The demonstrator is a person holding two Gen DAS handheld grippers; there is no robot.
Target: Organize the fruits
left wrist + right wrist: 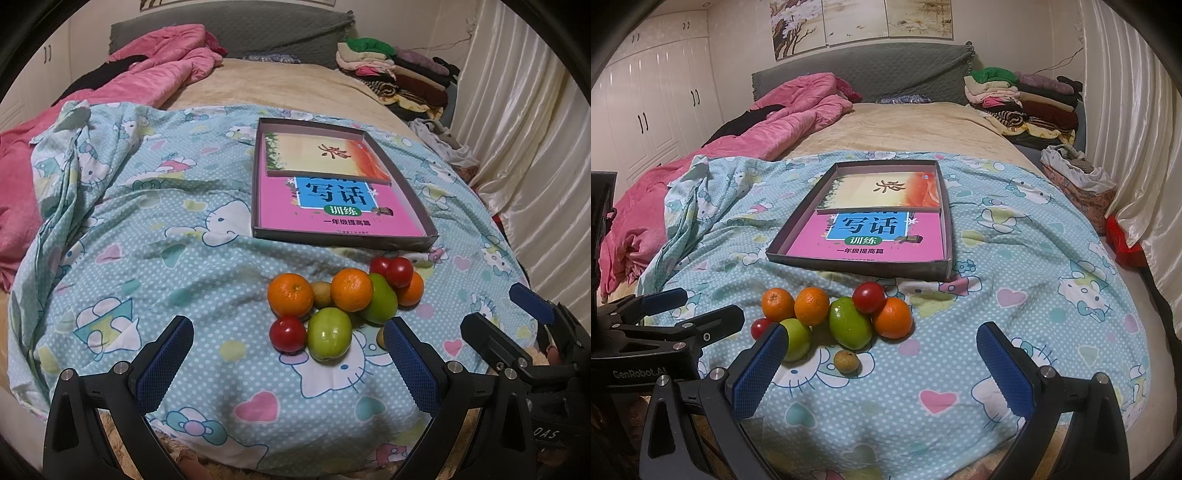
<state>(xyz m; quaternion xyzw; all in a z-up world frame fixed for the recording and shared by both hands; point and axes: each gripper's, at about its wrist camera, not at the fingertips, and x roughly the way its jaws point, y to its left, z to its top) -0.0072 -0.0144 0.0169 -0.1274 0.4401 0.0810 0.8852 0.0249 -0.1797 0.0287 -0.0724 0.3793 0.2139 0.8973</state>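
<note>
Both tongs, the left gripper [288, 363] and right gripper [882, 363], are held wide apart, nothing gripped. The heap of round oranges, green fruits and red tomatoes [341, 302] is bunched on the soft patterned quilt [166, 258]; neighbours could be sent rolling by one nudge. The shallow grey cardboard tray [943, 229] beyond is occupied only by two books.

Bed [905, 125], grey headboard [871, 74], white wardrobe [653, 96], curtains [1126, 110], wall paintings [860, 22].
</note>
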